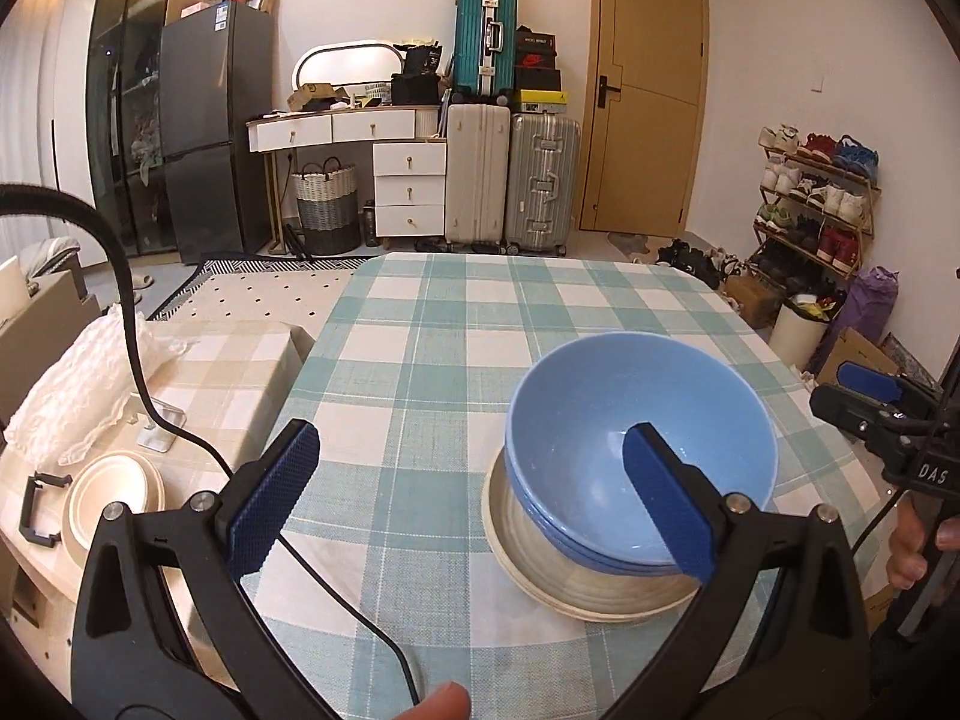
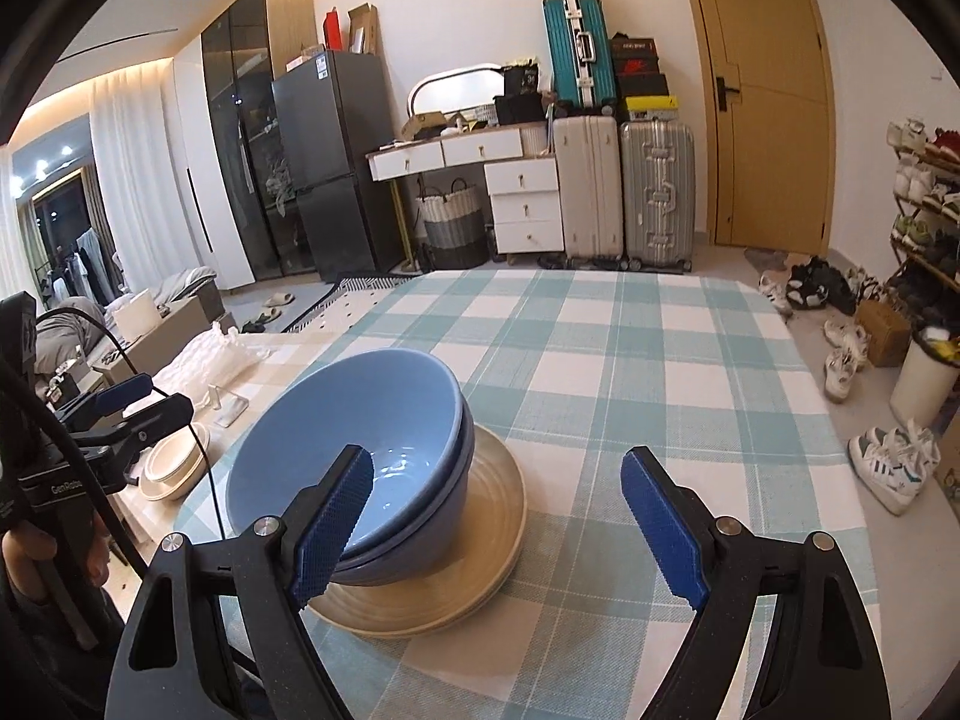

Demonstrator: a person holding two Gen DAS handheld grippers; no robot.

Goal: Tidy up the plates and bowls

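Stacked blue bowls (image 1: 636, 450) (image 2: 360, 450) sit on stacked cream plates (image 1: 540, 564) (image 2: 480, 564) on the checked tablecloth. My left gripper (image 1: 474, 504) stands open just left of the stack, its right finger in front of the bowls' rim and nothing between the fingers. In the right wrist view my right gripper (image 2: 510, 528) is open to the right of the stack, its left finger overlapping the bowls' near rim. Each gripper shows at the edge of the other's view: the right gripper (image 1: 870, 402), the left gripper (image 2: 120, 408).
The teal-and-white checked table (image 1: 456, 336) (image 2: 630, 360) reaches far ahead. Cream bowls (image 1: 114, 498) (image 2: 174, 462) sit on a lower beige side table at the left, with a white crinkled bag (image 1: 90, 384). A black cable (image 1: 336, 588) trails over the near table edge. Shoes lie on the floor at the right.
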